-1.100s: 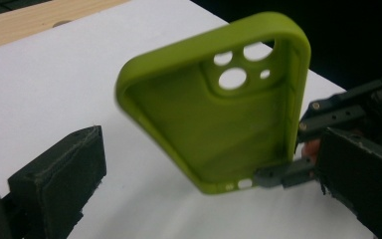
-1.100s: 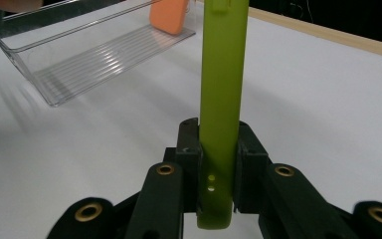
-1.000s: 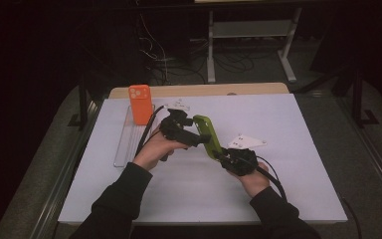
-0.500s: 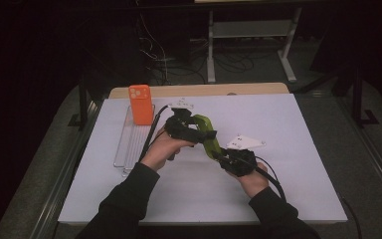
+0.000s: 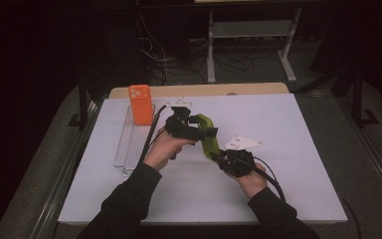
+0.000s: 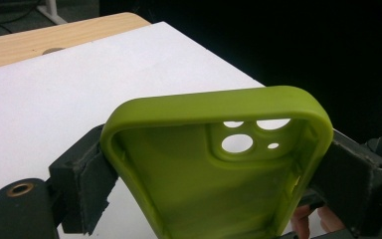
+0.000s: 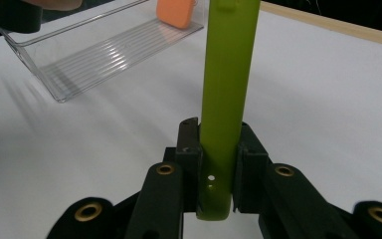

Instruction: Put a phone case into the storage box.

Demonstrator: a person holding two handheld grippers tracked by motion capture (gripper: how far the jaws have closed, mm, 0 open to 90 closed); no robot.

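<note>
A lime green phone case [image 5: 208, 138] is held above the white table between both grippers. My left gripper [image 5: 198, 130] has just been closing its jaws. In the left gripper view its pads [image 6: 87, 181] press on the two long sides of the case [image 6: 204, 189] near the camera cut-outs, so my left gripper [image 6: 219, 184] is shut on it. My right gripper [image 5: 225, 158] is shut on the case's bottom end. In the right gripper view the case [image 7: 227, 89] stands edge-on, clamped in my right gripper [image 7: 219, 164].
An orange phone [image 5: 141, 103] stands upright at the far end of a clear plastic tray [image 5: 129, 144] on the left of the white table [image 5: 288, 179]. A wooden board [image 5: 204, 90] lies along the far edge. In the right gripper view the tray [image 7: 89, 55] lies ahead to the left.
The left gripper's jaws, wide apart around the case's camera end a second ago, have closed onto its sides. Both hands and the right gripper's hold stay as they were.
</note>
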